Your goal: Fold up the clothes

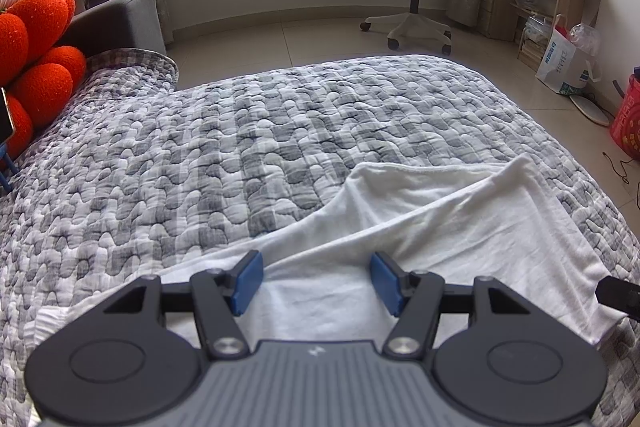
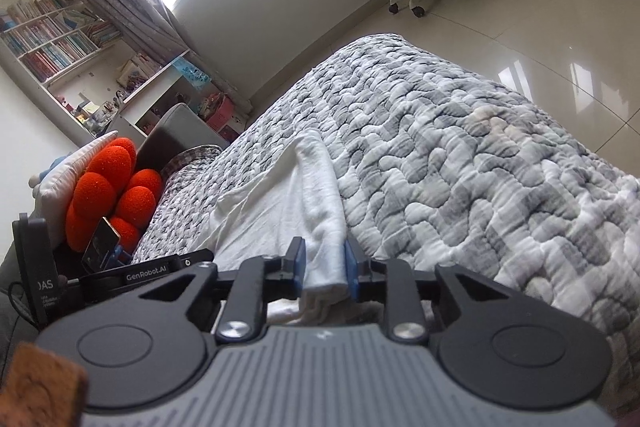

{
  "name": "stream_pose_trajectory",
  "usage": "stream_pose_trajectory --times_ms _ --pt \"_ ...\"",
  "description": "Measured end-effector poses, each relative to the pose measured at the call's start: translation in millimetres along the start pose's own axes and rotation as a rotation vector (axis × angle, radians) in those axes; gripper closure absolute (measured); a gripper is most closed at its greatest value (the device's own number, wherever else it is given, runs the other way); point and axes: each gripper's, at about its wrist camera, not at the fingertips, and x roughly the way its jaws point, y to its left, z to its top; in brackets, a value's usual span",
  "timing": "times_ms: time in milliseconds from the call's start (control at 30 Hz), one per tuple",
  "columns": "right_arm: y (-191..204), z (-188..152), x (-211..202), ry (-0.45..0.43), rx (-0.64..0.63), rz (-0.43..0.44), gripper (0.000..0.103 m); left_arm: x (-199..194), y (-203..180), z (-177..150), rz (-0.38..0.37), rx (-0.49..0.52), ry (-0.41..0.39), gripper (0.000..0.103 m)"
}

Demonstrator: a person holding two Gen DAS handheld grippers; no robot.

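While a grey-and-white quilted bedspread (image 1: 200, 147) carries the crumpled white cotton garment (image 1: 440, 227) near its front edge, the left gripper (image 1: 316, 281) is held spread above it, and the right gripper (image 2: 325, 269), jaws narrow around a bunched fold without clearly pinching it, is best closed firmly before lifting.

"GenRobot.AI" on left gripper (image 2: 148, 273); perhaps "DAS" beside.

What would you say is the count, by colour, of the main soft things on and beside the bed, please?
White: 1, the white garment lying rumpled on the bed.
Grey-and-white: 1, the quilted bedspread under it.
Orange-red: 1, the lobed plush cushion at the bed's end.
Total: 3.
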Motion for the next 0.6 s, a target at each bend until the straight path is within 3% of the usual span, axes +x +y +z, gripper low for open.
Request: stream_pose_trajectory --times_ms 233,267,333,600 --pt "14.3 -6.2 3.9 -0.019 -0.099 -0.045 0.075 1.6 1.7 1.3 -0.001 -0.015 0.004 0.041" --pt "16.1 -7.8 4.6 -0.023 -0.112 -0.053 0.077 1.7 1.5 1.3 0.000 -0.015 0.004 0.041" --pt "17.0 -9.4 5.8 -0.025 -0.111 -0.080 0.091 1.8 1.2 1.2 0.002 -0.013 0.004 0.041" --pt "39.1 -8.9 3.3 -0.074 -0.186 -0.102 0.094 0.9 5.7 2.8 -0.017 -0.038 0.010 0.041"
